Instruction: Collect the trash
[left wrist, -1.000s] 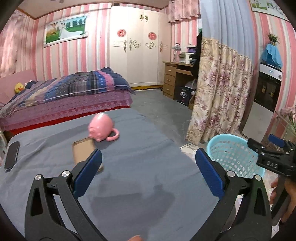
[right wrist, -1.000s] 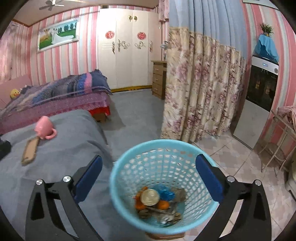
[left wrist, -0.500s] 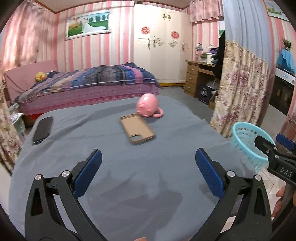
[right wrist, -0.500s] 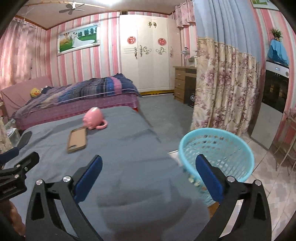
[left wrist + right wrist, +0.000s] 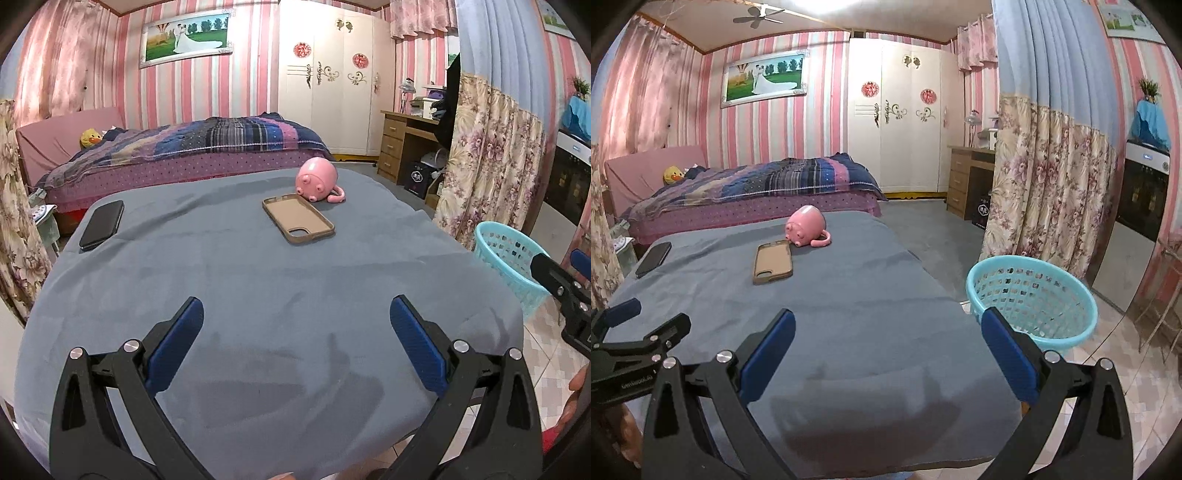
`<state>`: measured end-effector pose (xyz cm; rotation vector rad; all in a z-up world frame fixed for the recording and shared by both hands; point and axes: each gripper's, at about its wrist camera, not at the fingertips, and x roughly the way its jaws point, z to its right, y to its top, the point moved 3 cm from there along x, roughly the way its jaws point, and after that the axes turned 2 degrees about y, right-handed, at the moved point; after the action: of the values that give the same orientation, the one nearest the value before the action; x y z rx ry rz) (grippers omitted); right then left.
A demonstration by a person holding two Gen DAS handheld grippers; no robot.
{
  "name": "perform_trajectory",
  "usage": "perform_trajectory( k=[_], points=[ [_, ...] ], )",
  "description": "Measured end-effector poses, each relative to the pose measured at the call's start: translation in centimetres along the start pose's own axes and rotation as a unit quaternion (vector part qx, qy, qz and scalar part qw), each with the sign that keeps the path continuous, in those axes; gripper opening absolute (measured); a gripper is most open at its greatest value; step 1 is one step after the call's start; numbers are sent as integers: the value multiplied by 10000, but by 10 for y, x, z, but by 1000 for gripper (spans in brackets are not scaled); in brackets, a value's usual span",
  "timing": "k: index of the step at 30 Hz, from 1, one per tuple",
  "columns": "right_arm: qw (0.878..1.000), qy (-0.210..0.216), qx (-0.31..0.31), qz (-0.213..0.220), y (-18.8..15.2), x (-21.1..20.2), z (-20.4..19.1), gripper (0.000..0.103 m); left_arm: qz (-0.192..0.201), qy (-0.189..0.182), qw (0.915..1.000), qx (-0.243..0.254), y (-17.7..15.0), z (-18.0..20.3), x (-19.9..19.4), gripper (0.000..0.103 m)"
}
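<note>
A second ago the right gripper (image 5: pixel 888 345) hung directly above the turquoise waste basket (image 5: pixel 1032 295), looking down on the trash inside; it has since pulled back over the grey-covered table (image 5: pixel 849 314), with the basket now off to its right. The left gripper (image 5: pixel 295 336) has also drawn back, bringing the tan phone case (image 5: pixel 298 218), pink pig mug (image 5: pixel 317 179) and black phone (image 5: pixel 102 224) into full view.

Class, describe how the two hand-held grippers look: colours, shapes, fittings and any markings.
Each gripper, left and right, has two black skeletal plastic arms with triangular cut-outs, silver round bolts and blue ribbed pads on the fingers. Seen from the other wrist, the black body carries small pale lettering, too blurred to read. No cables or sleeves show.
</note>
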<state>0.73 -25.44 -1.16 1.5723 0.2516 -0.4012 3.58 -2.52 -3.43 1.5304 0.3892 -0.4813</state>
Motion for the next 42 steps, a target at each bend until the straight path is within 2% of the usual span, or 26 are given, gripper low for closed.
perform_trajectory(
  k=[13, 18, 25, 42],
  points=[
    [9999, -44, 90, 72, -5, 1, 7, 98, -76, 1, 9998, -176, -8, -10, 11, 98],
    [10000, -60, 2, 77, -6, 6, 4, 98, -16, 66, 10000, -10, -9, -6, 12, 98],
    [9999, -63, -65, 52, -7, 14, 0, 98, -90, -3, 9999, -61, -9, -9, 17, 98],
    [9999, -24, -61, -107, -11, 24, -10, 98, -39, 121, 9999, 115, -7, -7, 17, 98]
  ],
)
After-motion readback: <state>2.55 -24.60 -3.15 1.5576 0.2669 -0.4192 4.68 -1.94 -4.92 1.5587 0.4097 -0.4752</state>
